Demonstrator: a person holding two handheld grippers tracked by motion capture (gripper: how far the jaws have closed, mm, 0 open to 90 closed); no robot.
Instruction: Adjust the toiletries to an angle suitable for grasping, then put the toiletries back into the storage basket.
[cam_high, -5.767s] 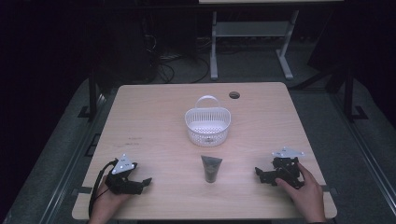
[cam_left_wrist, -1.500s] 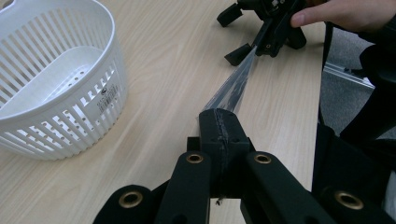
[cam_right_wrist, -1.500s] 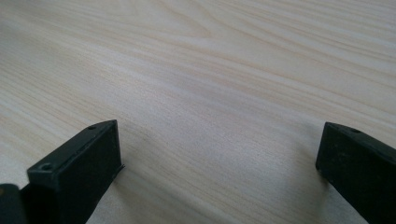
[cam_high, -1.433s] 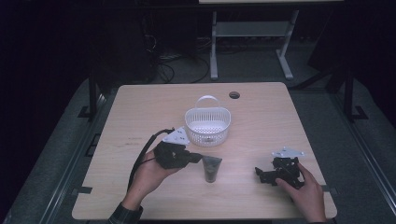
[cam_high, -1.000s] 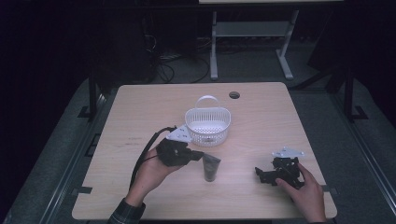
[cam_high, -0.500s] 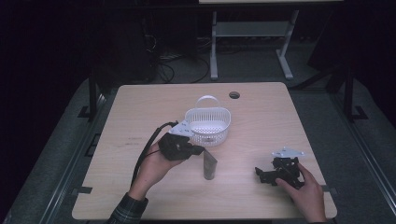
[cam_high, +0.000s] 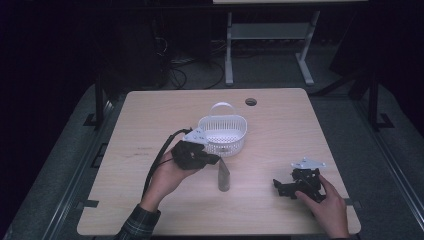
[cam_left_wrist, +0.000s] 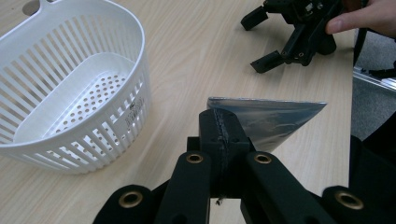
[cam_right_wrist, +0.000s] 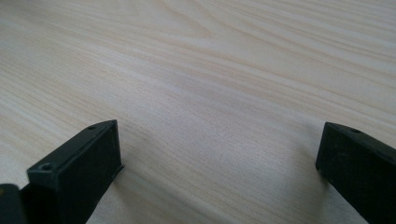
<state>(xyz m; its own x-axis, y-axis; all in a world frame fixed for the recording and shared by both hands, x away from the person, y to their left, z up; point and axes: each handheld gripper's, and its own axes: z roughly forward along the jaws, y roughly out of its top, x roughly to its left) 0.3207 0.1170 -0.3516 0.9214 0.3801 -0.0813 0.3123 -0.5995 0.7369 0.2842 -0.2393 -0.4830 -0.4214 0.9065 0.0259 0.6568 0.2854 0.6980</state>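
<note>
The worktop (cam_high: 150, 115) is big and made of light wood. A white basket (cam_high: 222, 132) sits near its middle, and the basket has nothing in it.

Just in front of the basket is a small grey tube (cam_high: 223, 175). It stands up with its flat, wide end on top and its bottom on the worktop. It does not touch the basket.

The left claw (cam_high: 212, 160) is right beside the basket, at its front left. It is pinched tight on the flat top end of the tube.

The right claw (cam_high: 281, 187) is far to the right of the basket, near the front edge of the worktop. It rests on the wood with its two black jaws wide apart and nothing between them.
</note>
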